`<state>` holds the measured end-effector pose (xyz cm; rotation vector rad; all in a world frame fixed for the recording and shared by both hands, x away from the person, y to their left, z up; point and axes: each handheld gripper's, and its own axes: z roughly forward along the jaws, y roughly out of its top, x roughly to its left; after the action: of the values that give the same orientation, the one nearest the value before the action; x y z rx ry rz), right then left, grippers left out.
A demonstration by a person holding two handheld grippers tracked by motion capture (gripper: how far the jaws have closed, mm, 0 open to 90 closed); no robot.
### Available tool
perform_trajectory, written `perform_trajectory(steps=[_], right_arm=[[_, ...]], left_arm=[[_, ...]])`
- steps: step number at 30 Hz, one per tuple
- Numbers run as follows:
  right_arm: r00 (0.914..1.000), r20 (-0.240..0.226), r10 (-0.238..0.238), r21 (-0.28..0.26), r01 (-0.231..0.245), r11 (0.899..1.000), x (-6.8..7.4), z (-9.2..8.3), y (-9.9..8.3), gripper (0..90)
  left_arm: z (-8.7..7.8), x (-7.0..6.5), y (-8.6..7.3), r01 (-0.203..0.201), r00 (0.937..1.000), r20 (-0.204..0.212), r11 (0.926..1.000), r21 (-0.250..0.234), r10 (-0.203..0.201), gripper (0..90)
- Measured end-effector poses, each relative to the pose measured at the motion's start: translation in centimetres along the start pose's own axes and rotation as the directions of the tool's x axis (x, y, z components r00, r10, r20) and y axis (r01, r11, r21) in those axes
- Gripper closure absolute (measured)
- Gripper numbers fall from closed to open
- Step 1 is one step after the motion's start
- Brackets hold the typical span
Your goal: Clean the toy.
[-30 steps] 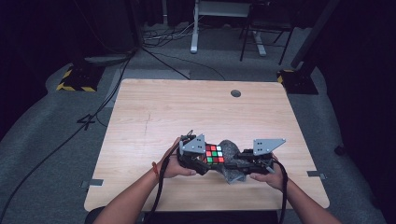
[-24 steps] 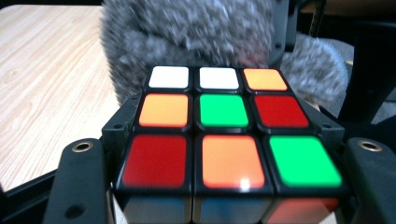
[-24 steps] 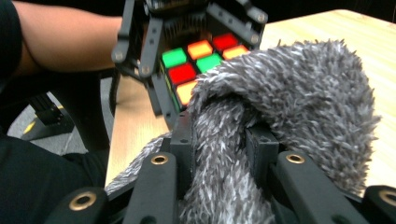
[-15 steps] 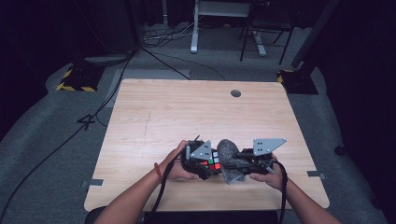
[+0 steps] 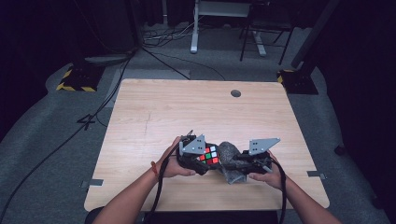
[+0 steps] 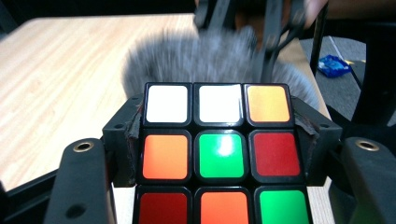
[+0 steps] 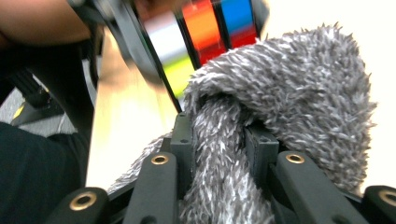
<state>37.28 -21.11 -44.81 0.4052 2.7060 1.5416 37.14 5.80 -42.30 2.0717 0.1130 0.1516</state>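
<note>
Near the table's (image 5: 154, 116) front edge, your left gripper (image 5: 201, 158) has turned the cube (image 5: 208, 155) colours-up again, jaws just tightening. Left gripper view — cube clamped. Right gripper view — right gripper (image 7: 219, 140) pinches the grey cloth (image 7: 299, 84) against the cube; wiping continues.

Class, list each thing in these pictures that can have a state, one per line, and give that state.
Puzzle cube: scrambled, clamped between the left jaws.
Grey fuzzy cloth: bunched, pinched in the right jaws, pressed against the cube.
Left gripper: shut on the cube.
Right gripper: shut on the cloth.
Table: bearing the hands.
</note>
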Motion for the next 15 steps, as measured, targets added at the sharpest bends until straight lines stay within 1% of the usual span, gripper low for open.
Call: perform_trajectory(steps=[1, 2, 3, 4, 6, 7, 8, 9, 10, 11, 12, 13, 15], right_arm=[[0.9999, 0.012, -0.004, 0.032, 0.003, 0.999, -0.1, 0.3, -0.2, 70.2], [0.9999, 0.007, 0.010, 0.046, -0.010, 0.999, -0.2, 0.6, -0.5, 70.2], [0.9999, -0.002, 0.014, 0.055, -0.014, 0.998, -0.3, 0.9, -0.6, 70.2], [1.0000, -0.004, 0.004, 0.055, -0.004, 0.998, -0.2, 1.0, -0.6, 70.2], [0.9996, -0.028, 0.001, 0.015, -0.001, 1.000, 0.1, 0.8, -0.3, 70.1], [0.9996, -0.026, -0.013, 0.007, 0.014, 1.000, 0.4, 0.6, 0.0, 70.1], [0.9995, -0.014, -0.028, 0.006, 0.028, 1.000, 0.6, 0.4, 0.2, 70.1], [0.9995, -0.018, -0.028, -0.006, 0.028, 1.000, 0.7, 0.2, 0.2, 70.1], [0.9994, -0.026, -0.023, -0.025, 0.022, 0.999, 0.8, -0.1, 0.2, 70.1], [0.9993, -0.027, -0.025, -0.031, 0.024, 0.999, 0.8, -0.3, 0.2, 70.1], [0.9992, -0.024, -0.032, -0.033, 0.031, 0.999, 0.9, -0.5, 0.3, 70.1], [0.9989, -0.034, -0.032, -0.053, 0.030, 0.998, 0.9, -0.8, 0.4, 70.1], [0.9987, -0.042, -0.030, -0.081, 0.026, 0.996, 0.9, -1.2, 0.6, 70.1]], left_arm=[[-0.2, 0.0, 0.1, 0.004, 1.0000, 0.005, 0.9997, -0.023, -0.004, 33.5], [-0.3, 0.0, 0.3, 0.006, 0.9999, 0.013, 0.9995, -0.032, -0.006, 33.5], [-0.3, -0.2, 0.4, -0.007, 1.0000, 0.005, 0.9997, -0.024, 0.007, 33.5], [-0.3, -0.2, 0.4, -0.017, 0.9998, -0.005, 0.9997, -0.015, 0.017, 33.6], [-0.2, 0.0, 0.2, 0.003, 1.0000, 0.008, 0.9997, -0.025, -0.002, 33.5], [-0.3, 0.1, 0.1, 0.009, 0.9999, 0.008, 0.9995, -0.030, -0.008, 33.6], [-0.4, 0.3, 0.1, 0.022, 0.9997, 0.016, 0.9987, -0.045, -0.021, 33.6], [-0.5, 0.4, 0.0, 0.037, 0.9992, 0.017, 0.9977, -0.057, -0.036, 33.6], [-0.6, 0.5, 0.0, 0.036, 0.9994, 0.005, 0.9977, -0.058, -0.035, 33.6], [-0.6, 0.6, 0.0, 0.034, 0.9994, 0.002, 0.9978, -0.057, -0.034, 33.6], [-0.7, 0.7, -0.1, 0.045, 0.9990, 0.003, 0.9969, -0.065, -0.045, 33.5], [-0.8, 0.8, -0.1, 0.054, 0.9985, 0.004, 0.9961, -0.070, -0.054, 33.6], [-0.7, 0.8, -0.2, 0.042, 0.9990, -0.009, 0.9980, -0.046, -0.043, 33.6]])
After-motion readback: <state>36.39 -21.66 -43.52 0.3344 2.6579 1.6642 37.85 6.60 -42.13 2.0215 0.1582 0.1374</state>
